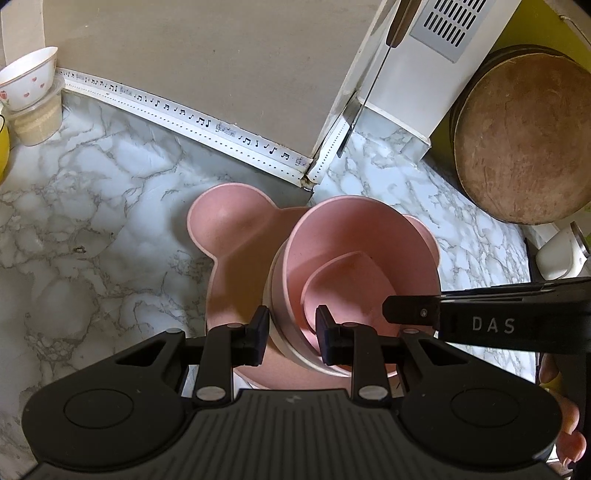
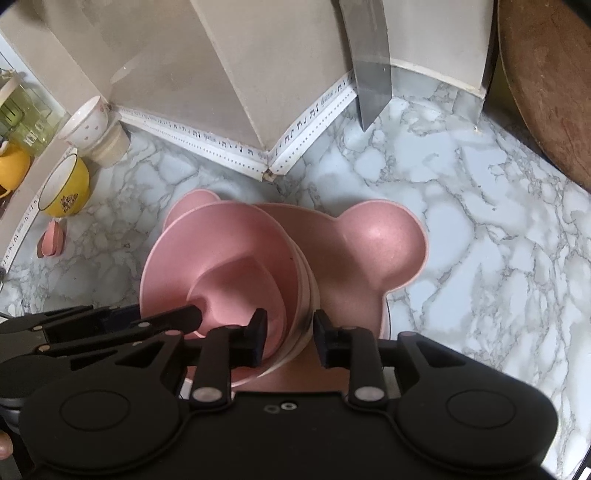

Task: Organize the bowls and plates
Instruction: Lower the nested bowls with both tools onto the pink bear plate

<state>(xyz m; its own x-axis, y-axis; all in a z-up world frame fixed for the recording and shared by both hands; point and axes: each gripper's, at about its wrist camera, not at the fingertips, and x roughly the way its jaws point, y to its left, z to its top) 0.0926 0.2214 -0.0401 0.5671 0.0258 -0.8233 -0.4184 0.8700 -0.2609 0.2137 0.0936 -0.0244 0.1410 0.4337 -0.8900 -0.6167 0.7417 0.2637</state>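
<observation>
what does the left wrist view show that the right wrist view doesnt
Only the left wrist view: a white appliance with a slotted vent and a white jar.
Only the right wrist view: a yellow bowl, a small pink item lying beside it, and a green glass container.
Both: stacked pink bowls on a bear-eared pink plate, the marble counter, a heart-print cup, a round wooden board, a cleaver.

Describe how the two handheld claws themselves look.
Both are matte black plastic. The left claw and right claw each have two flat rectangular pads on linkage arms with silver pivot pins, round discs either side, and a ribbed body. The right one's side reads "DAS".
</observation>
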